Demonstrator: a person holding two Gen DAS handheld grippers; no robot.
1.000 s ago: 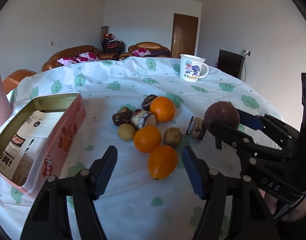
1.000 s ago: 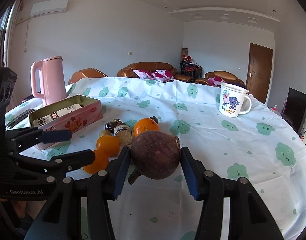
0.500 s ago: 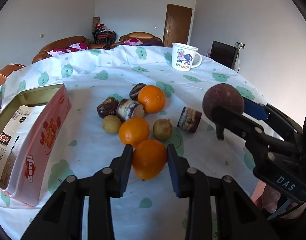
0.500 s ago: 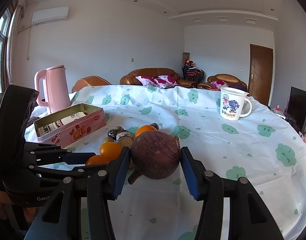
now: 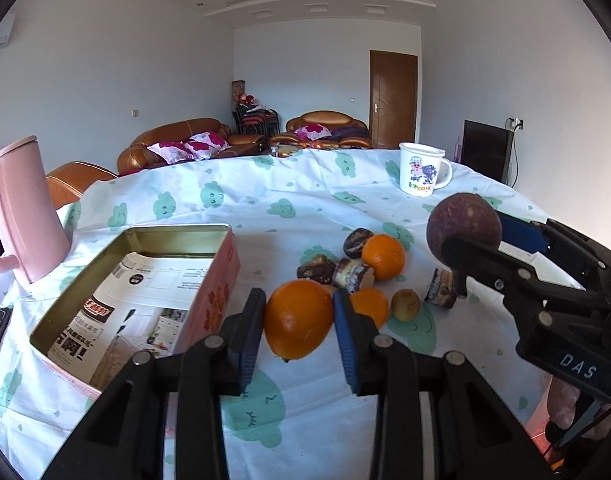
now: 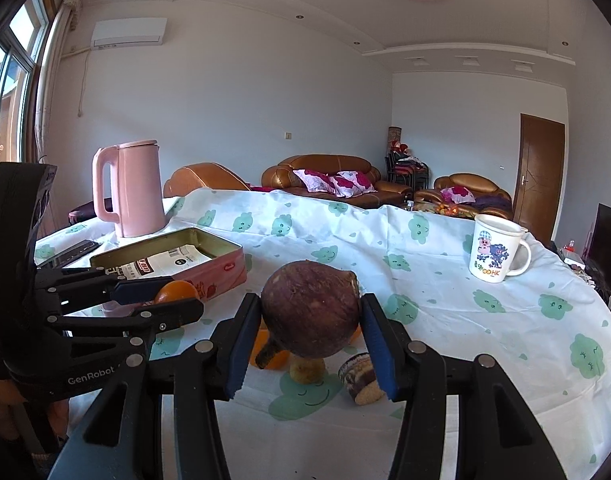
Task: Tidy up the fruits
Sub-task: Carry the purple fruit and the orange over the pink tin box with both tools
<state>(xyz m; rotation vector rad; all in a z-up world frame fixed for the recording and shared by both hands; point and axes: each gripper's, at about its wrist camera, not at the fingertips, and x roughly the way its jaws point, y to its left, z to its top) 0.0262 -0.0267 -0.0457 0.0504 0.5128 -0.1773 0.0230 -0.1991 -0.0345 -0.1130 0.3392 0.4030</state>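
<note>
My left gripper [image 5: 298, 322] is shut on an orange [image 5: 298, 319] and holds it just above the tablecloth, right beside the open pink tin [image 5: 153, 280]. My right gripper [image 6: 311, 330] is shut on a round dark-brown fruit [image 6: 311, 316], lifted off the table; it also shows at the right of the left wrist view as the brown fruit [image 5: 463, 229]. On the cloth lie two more oranges [image 5: 383, 257], a kiwi [image 5: 405, 304], dark brown fruits [image 5: 357, 242] and wrapped snacks [image 5: 440, 292].
A pink kettle [image 6: 135, 188] stands behind the tin at the left. A white printed mug [image 6: 495, 254] sits far right on the cloth. A dark phone-like slab [image 6: 75, 252] lies near the kettle. Sofas and a door fill the background.
The left gripper closed around the front orange and lifted it toward the tin. The right gripper rose a little, still holding the brown fruit.
</note>
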